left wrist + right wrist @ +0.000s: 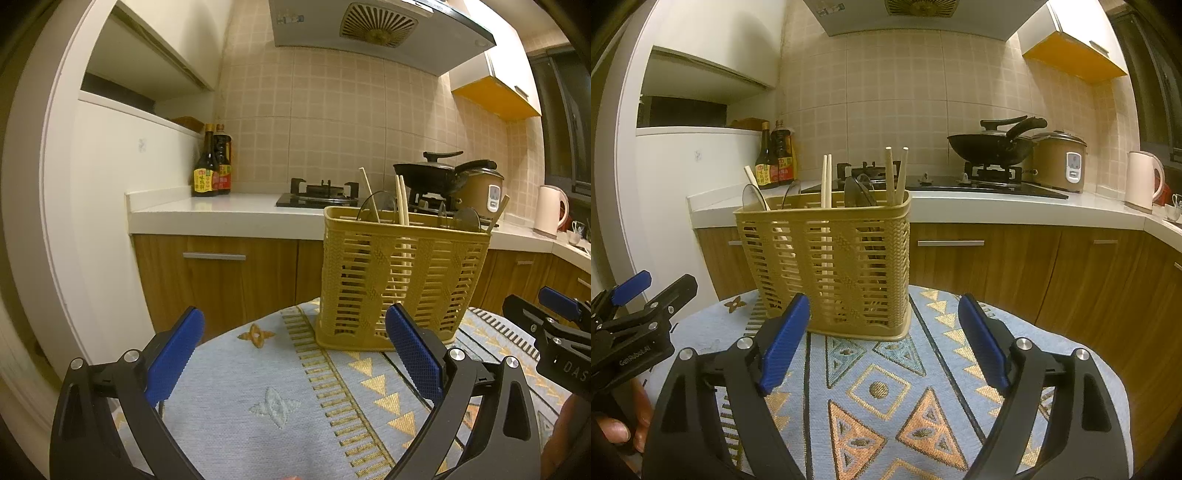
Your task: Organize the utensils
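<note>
Yellow slatted caddy (827, 266) with chopsticks (895, 173) stands between us and the counter (229, 212). Our left gripper (295, 354) and right gripper (882, 339) gape, empty.

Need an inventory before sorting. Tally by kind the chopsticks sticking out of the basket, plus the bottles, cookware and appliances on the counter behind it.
Chopsticks in the basket: 5
Sauce bottles: 2
Wok: 1
Rice cooker: 1
Kettle: 1
Total: 10
</note>
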A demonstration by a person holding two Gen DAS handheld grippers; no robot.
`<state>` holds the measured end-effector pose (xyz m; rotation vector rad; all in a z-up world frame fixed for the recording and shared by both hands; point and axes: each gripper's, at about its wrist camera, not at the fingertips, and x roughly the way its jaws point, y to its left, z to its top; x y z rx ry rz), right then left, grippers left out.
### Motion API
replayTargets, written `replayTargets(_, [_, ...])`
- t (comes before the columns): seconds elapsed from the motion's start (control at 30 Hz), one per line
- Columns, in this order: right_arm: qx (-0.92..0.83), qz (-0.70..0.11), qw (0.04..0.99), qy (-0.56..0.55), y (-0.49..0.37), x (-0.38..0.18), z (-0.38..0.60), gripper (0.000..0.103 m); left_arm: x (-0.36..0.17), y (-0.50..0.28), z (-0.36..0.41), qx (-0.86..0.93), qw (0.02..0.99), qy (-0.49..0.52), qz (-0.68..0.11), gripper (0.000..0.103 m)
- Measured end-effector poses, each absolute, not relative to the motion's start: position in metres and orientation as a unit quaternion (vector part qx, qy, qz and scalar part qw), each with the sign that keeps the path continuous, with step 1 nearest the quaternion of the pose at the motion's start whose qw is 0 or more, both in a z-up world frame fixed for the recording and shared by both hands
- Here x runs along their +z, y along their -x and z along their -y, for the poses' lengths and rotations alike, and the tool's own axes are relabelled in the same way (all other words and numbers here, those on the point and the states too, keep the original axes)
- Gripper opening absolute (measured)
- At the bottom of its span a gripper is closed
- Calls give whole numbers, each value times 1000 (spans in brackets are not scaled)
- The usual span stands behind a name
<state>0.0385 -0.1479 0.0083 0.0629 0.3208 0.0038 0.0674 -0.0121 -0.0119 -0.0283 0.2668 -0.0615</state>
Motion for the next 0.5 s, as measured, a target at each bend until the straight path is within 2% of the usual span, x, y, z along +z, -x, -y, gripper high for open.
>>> replayTargets(0.5, [0,-161,986,-38,-41,7,150,79,-13,-67,14,-35,990,9,-134,95])
